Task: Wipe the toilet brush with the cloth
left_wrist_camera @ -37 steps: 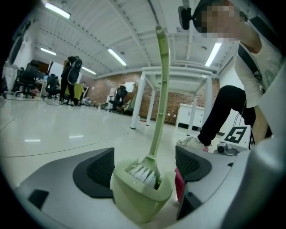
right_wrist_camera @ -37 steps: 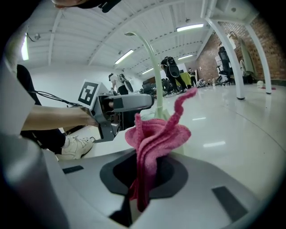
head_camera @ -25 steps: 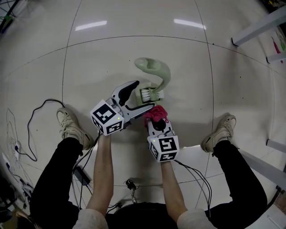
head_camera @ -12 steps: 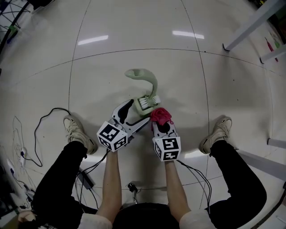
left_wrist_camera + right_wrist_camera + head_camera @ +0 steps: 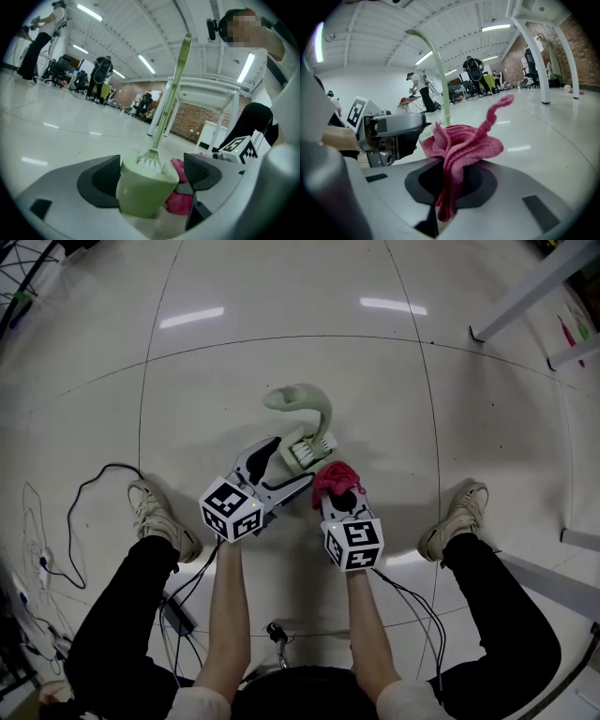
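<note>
- The toilet brush stands upright, with a pale green block at its foot and white bristles just above that. I cannot tell whether the block is a holder or the brush's own head.
- The left tongs stand wide, straddling that green foot. One pad lies against it, and a thin gap shows at the other.
- The right tongs are closed on the cloth, a pink one bunched up above the tips. It sits just beside the bristles, on the brush's right.
- The brush's curved handle rises from between the two tools and hooks over at the top.
- All this is low over a glossy pale floor, between the person's shoes, with cables to the left.
- The room is an open hall with strip lights, a brick wall and white table legs.
</note>
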Available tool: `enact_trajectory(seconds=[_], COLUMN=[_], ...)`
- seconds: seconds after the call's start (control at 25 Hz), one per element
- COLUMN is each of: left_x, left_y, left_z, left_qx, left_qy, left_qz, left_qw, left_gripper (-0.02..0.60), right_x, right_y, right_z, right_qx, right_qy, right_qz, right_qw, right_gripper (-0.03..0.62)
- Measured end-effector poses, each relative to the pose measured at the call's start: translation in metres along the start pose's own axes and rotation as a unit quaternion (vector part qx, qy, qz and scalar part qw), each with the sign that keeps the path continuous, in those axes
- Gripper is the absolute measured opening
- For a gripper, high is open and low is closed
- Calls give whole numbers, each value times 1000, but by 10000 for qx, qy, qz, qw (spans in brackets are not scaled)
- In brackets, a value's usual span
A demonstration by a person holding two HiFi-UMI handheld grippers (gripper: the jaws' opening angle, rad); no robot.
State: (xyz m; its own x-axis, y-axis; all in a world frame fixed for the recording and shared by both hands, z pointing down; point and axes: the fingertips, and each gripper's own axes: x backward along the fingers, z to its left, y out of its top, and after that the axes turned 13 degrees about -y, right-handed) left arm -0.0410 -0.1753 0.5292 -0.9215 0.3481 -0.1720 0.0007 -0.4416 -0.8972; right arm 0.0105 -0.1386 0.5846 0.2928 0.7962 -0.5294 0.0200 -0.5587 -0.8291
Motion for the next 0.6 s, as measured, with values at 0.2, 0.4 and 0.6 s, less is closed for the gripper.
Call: enact_trajectory(seconds=[0.2, 0.4, 0.6], left_x=[-2, -11, -13], left_y=[-9, -15, 1], left_z=[-26, -42, -25], left_qx=[294, 469, 34], left_qy=[34, -15, -98], left_qz=[-335, -561, -268], left_qw=[9990, 9973, 9996], left_gripper=[401, 400, 400], right_x=[-8, -10, 16], right_y=[12, 18, 6], right_z=[-35, -58, -48], right_qx=[-81, 1, -1], right_qy=[-402, -593, -665], right_qz=[-66, -76, -45], right_qw=[9991, 9982, 9978], right_gripper=[32, 32, 32])
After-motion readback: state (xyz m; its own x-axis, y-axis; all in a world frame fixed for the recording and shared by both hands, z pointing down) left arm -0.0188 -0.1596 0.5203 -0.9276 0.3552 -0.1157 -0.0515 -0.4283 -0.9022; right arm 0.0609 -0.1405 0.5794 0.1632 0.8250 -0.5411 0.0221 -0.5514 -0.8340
